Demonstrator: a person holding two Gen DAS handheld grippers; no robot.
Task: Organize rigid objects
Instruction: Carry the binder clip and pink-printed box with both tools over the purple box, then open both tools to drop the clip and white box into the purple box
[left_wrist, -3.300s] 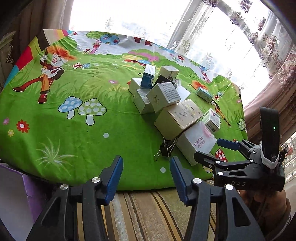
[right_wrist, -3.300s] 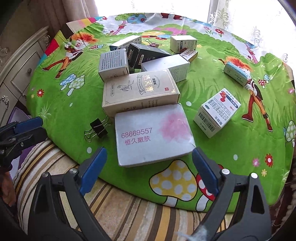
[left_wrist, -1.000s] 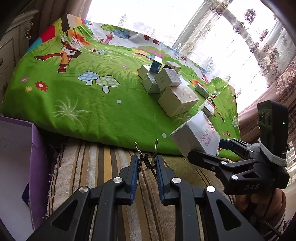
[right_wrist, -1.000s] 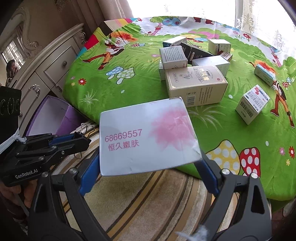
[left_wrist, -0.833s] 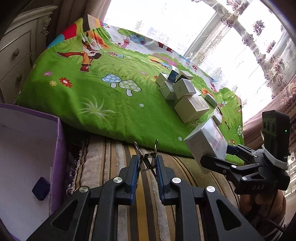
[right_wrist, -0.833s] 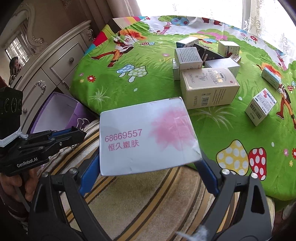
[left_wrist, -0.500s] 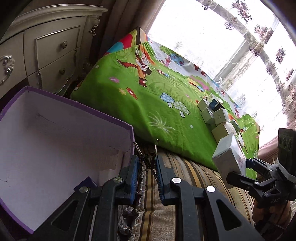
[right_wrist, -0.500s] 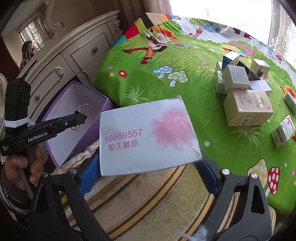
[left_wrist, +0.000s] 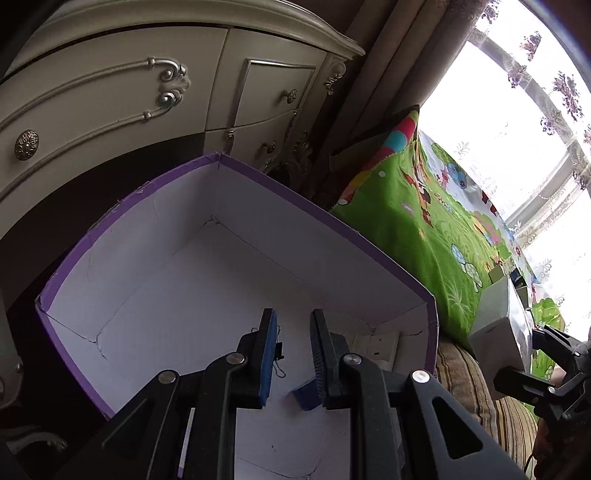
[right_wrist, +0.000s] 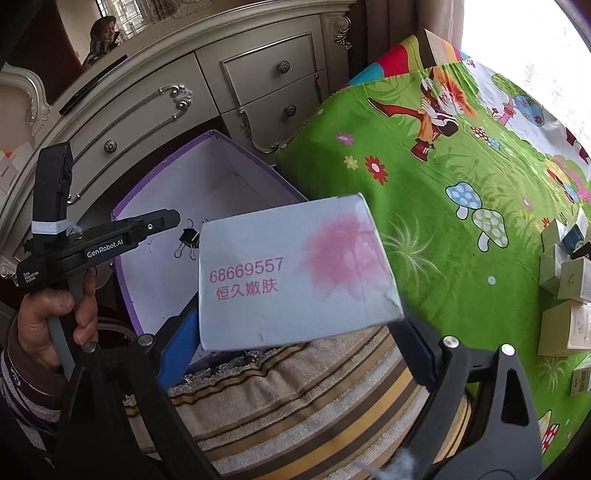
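Note:
My left gripper (left_wrist: 291, 338) hangs over the open purple box (left_wrist: 332, 218) with its jaws a little apart and nothing between them. A black binder clip (left_wrist: 277, 355) lies or falls inside the box just past the left finger; it also shows in the right wrist view (right_wrist: 189, 238), below the left gripper (right_wrist: 173, 218). My right gripper (right_wrist: 295, 332) is shut on a flat grey-white box with pink print (right_wrist: 291, 273), held above the striped towel beside the purple box (right_wrist: 155, 192). This grey-white box also shows in the left wrist view (left_wrist: 498, 328).
A small blue block (left_wrist: 304, 395) and a white piece (left_wrist: 375, 343) lie in the purple box. A cream dresser (left_wrist: 110, 110) stands behind it. The green cartoon tablecloth (right_wrist: 443, 177) carries several small cartons (right_wrist: 569, 295) at the right. A striped towel (right_wrist: 314, 387) lies under the right gripper.
Both grippers swung left from the table to the purple box. The left gripper opened and the binder clip left its jaws into the box. The right gripper still holds the grey-white box.

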